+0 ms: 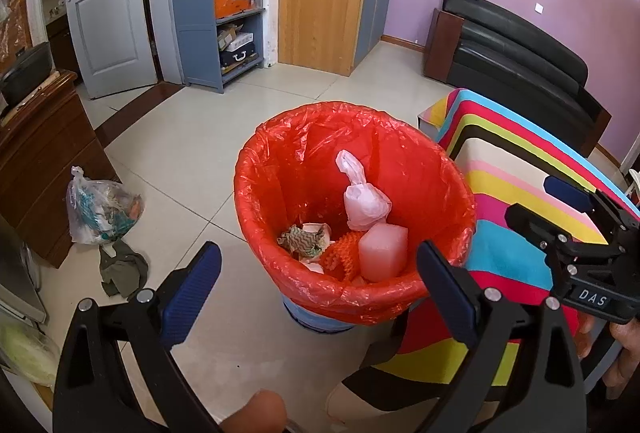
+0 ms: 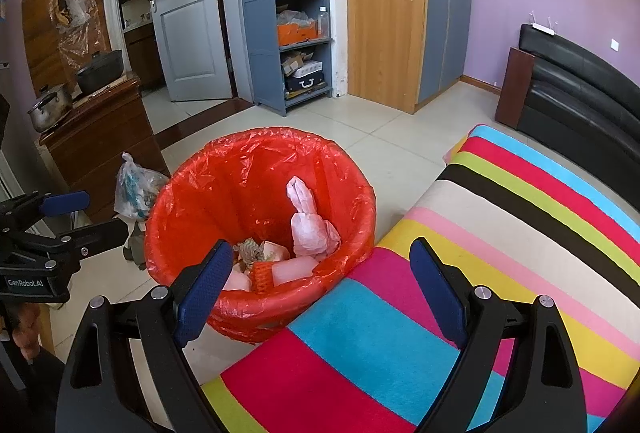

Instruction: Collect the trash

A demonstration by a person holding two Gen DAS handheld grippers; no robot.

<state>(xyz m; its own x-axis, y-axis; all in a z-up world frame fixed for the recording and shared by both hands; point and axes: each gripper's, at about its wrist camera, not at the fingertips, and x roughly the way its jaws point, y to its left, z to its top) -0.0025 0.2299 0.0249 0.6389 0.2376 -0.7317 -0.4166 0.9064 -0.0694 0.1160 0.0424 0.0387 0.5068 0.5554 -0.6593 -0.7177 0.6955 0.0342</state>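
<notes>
A bin lined with a red plastic bag [image 1: 280, 153] stands on the tiled floor beside a striped cloth-covered surface; it also shows in the right wrist view [image 2: 240, 169]. Inside lie a knotted white plastic bag [image 1: 364, 201], a pale pink block [image 1: 382, 253], an orange mesh piece [image 1: 338, 257] and crumpled patterned paper [image 1: 306, 239]. My left gripper [image 1: 320, 269] is open and empty, just above the bin's near rim. My right gripper [image 2: 324, 265] is open and empty, over the bin's right rim and the cloth's edge. Each gripper shows in the other's view: the right [image 1: 568, 209], the left [image 2: 76, 217].
A clear plastic bag of rubbish [image 1: 100, 209] and a dark rag [image 1: 124, 269] lie on the floor left of the bin, next to a wooden cabinet [image 1: 44, 161]. The striped cloth [image 2: 480, 253] covers a surface on the right. A black sofa [image 1: 516, 49] stands behind.
</notes>
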